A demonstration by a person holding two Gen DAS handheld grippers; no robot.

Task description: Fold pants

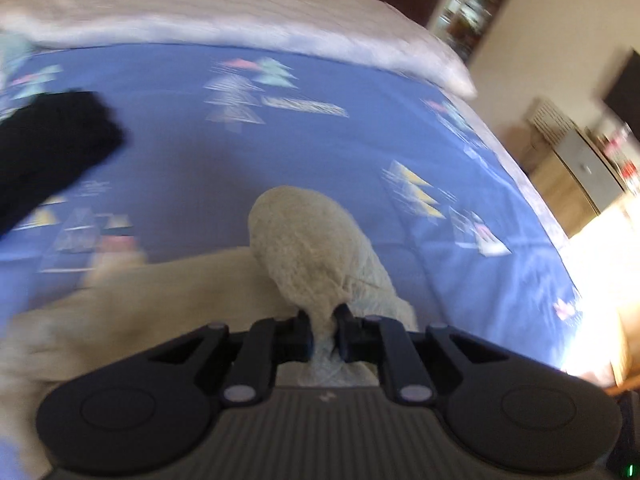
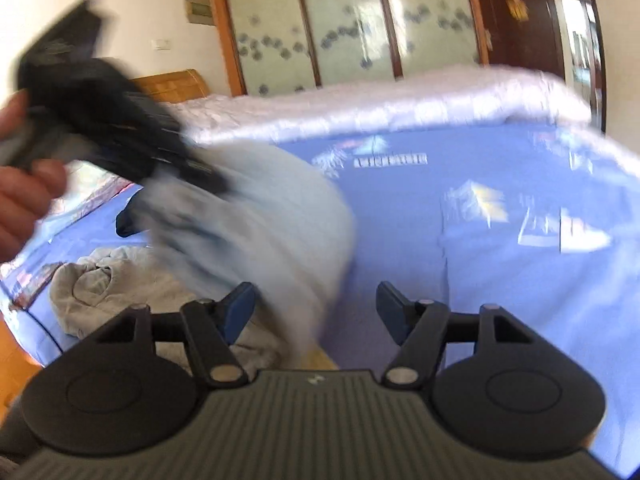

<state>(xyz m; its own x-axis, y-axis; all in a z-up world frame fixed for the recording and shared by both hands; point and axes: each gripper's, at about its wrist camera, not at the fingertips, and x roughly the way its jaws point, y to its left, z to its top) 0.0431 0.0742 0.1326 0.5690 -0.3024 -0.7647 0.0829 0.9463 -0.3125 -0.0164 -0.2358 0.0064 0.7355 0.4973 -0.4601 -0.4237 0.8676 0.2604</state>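
Note:
My left gripper [image 1: 323, 330] is shut on a bunched part of the cream fleecy pants [image 1: 316, 256], which hang from it above the blue bedsheet [image 1: 240, 152]. In the right wrist view the same pants [image 2: 280, 216] look pale and blurred, dangling from the left gripper [image 2: 192, 168] held in a hand at upper left. My right gripper [image 2: 316, 312] is open and empty, with the hanging pants just in front of its left finger [image 2: 240, 312].
A black garment [image 1: 52, 148] lies at the left of the bed. A grey garment [image 2: 108, 284] is crumpled near the bed's left edge. A white quilt [image 1: 224, 16] lies along the far side. A wardrobe [image 2: 344, 28] stands behind; a cabinet [image 1: 580, 176] stands right.

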